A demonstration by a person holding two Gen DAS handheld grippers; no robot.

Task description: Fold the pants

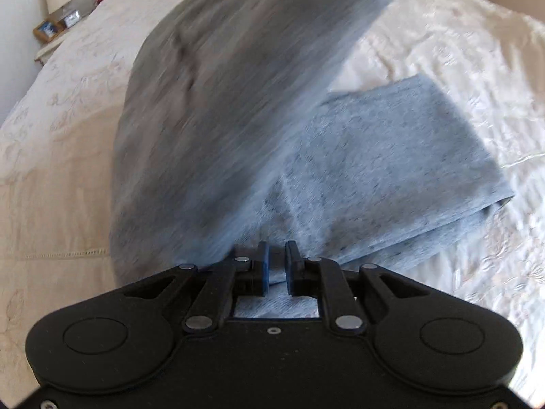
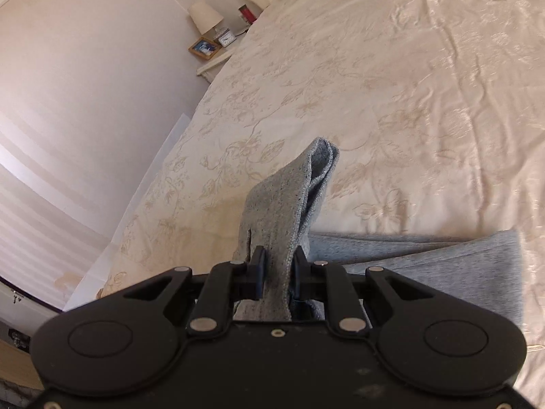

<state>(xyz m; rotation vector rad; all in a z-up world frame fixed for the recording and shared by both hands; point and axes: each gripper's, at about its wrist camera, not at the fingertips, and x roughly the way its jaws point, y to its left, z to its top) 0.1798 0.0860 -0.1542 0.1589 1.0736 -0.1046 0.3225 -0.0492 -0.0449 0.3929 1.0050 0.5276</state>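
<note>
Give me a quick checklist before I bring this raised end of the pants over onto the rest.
1. Right claw holds the pants: ok, grey fabric is pinched between its jaws.
2. Left claw holds fabric: cannot tell, jaws nearly closed over the cloth, pinch unclear.
3. Lower fold lies flat on the bed: ok.
4. Lifted panel smooth: cannot tell, it is motion-blurred.
5. Landing area on the bedspread free of objects: ok.
</note>
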